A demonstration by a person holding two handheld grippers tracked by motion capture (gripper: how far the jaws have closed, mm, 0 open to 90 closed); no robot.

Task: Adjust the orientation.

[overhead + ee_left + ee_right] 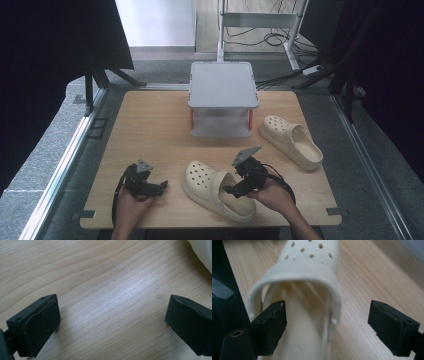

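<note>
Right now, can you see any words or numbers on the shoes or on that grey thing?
No text can be read anywhere.
Near clog: no lettering shows, just holes.
Far clog: plain too.
Grey stand: blank top.
Wooden table: bare grain, no label.

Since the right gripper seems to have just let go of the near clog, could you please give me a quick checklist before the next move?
1. Right gripper open: ok, its jaws stand wide and straddle one side wall of the near clog without pressing it.
2. Near clog resting flat on the table: ok.
3. Left gripper open, nothing between its jaws: ok.
4. Far clog lying beside the grey stand: ok.
5. Stand's lower shelf free: cannot tell.
</note>
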